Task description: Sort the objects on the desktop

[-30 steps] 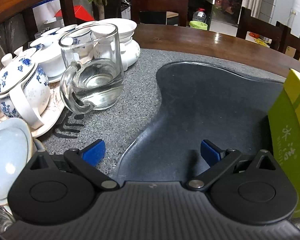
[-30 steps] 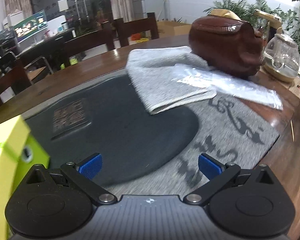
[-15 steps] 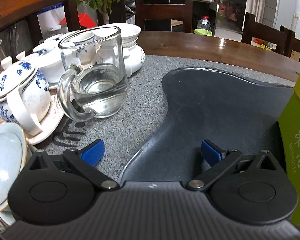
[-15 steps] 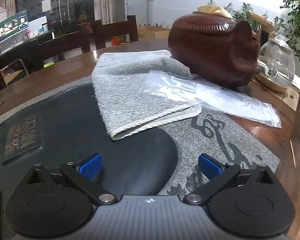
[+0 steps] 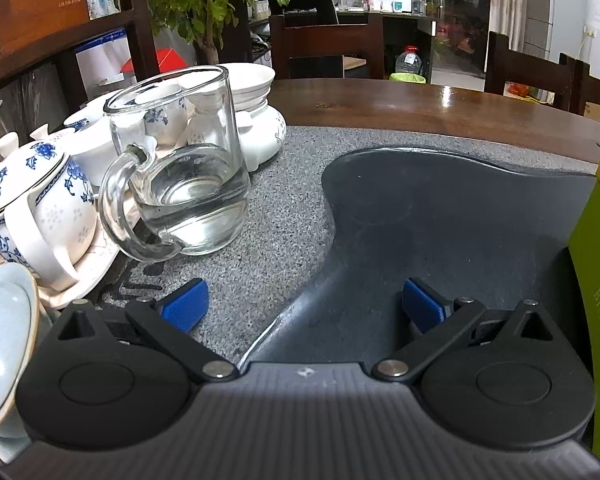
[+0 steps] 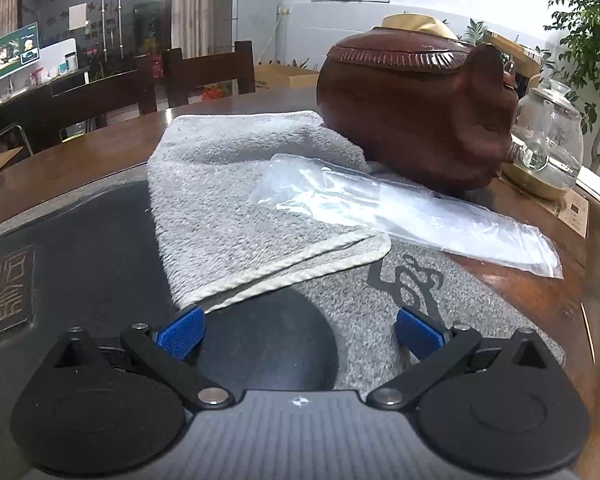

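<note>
In the left wrist view a clear glass pitcher (image 5: 188,184) with water stands on the grey stone tea tray (image 5: 284,208), ahead and left of my open left gripper (image 5: 304,306). A green box (image 5: 598,280) stands at the right edge. In the right wrist view a folded grey towel (image 6: 236,208) lies ahead on the dark basin (image 6: 92,264), with a clear plastic bag (image 6: 400,208) on it. My right gripper (image 6: 300,330) hovers open just short of the towel's hem, nothing between its fingers.
A blue-and-white teapot (image 5: 36,200), white cups and stacked bowls (image 5: 252,88) crowd the left side. A pale lidded bowl (image 5: 0,352) sits near left. A large brown clay pot (image 6: 412,108) and a glass kettle (image 6: 548,140) stand behind the towel. Wooden chairs ring the table.
The right gripper has swung right and closed in on the towel; the green box has left its view. The left gripper has shifted slightly, with the pitcher staying ahead on the left.
</note>
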A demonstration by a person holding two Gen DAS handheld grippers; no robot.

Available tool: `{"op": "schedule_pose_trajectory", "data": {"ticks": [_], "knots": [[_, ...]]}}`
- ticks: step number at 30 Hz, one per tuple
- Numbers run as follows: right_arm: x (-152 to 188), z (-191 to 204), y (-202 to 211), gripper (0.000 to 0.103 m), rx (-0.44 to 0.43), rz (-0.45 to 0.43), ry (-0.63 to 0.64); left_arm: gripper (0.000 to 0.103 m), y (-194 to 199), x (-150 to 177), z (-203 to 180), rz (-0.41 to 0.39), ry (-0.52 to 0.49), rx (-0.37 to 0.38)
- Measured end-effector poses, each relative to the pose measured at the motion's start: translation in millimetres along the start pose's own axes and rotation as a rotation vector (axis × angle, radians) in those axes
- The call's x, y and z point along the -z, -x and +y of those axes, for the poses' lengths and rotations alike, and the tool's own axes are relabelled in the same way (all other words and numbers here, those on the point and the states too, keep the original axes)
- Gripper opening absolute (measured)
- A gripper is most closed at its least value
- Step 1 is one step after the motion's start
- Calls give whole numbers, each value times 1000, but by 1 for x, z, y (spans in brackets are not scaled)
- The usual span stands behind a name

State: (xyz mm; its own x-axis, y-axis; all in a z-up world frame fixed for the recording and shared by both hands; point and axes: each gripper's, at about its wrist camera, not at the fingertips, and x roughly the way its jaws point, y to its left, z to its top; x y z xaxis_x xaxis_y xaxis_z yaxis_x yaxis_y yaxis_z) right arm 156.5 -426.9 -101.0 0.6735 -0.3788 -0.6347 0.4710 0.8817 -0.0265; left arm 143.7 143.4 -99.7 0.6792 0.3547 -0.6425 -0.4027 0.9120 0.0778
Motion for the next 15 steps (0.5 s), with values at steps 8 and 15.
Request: {"op": "schedule_pose_trajectory", "data": {"ticks": [8,15], "knots": [[-6,-2,-10,103,10,-9,1,103,-2,-2,1,0,3,-3],[-8,-3,-11,103,9,-8,2,103,-1,-2,1,0,4,-3]]}}
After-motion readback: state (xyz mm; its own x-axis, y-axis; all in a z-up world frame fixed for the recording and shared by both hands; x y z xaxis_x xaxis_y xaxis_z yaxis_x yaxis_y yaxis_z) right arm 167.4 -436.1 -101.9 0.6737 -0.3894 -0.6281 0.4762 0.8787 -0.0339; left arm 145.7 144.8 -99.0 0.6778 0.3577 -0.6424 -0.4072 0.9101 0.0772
